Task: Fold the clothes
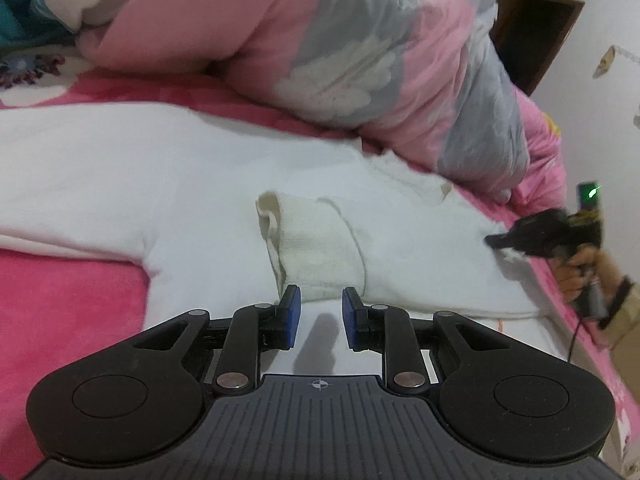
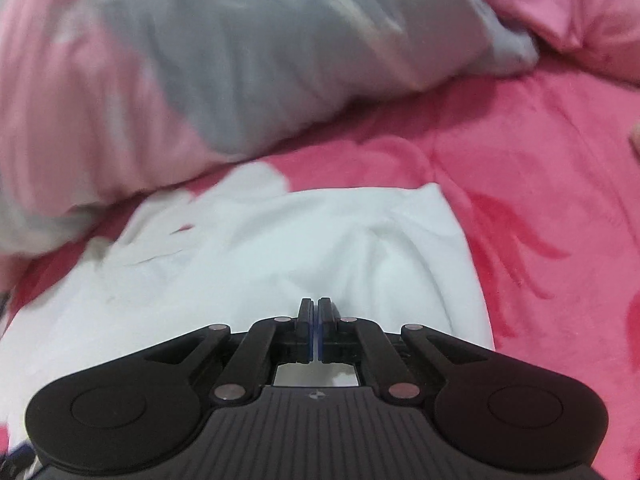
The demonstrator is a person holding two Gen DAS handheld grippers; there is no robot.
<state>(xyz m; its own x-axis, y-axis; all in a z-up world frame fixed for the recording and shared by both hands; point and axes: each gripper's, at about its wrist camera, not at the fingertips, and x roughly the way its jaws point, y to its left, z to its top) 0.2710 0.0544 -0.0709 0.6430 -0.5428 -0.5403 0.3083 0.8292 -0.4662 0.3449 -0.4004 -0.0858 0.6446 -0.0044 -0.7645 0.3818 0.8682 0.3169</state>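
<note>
A white knitted garment (image 1: 192,184) lies spread flat on a pink blanket (image 1: 60,304). One sleeve is folded across its body and ends in a ribbed cuff (image 1: 320,248). My left gripper (image 1: 318,296) hovers low over the garment just short of that cuff, its blue pads (image 1: 290,316) apart with nothing between them. At the garment's right edge a hand (image 1: 580,272) holds my right gripper (image 1: 494,240). In the right wrist view the right gripper (image 2: 316,302) is shut, tips down on the white garment (image 2: 280,248). I cannot see whether any cloth is caught in it.
A bulky pink and grey duvet (image 1: 360,60) is heaped just behind the garment, seen close up as the duvet (image 2: 240,60) in the right wrist view. Pink blanket (image 2: 540,200) extends to the right. A dark wooden cabinet (image 1: 536,32) stands by the white wall beyond the bed.
</note>
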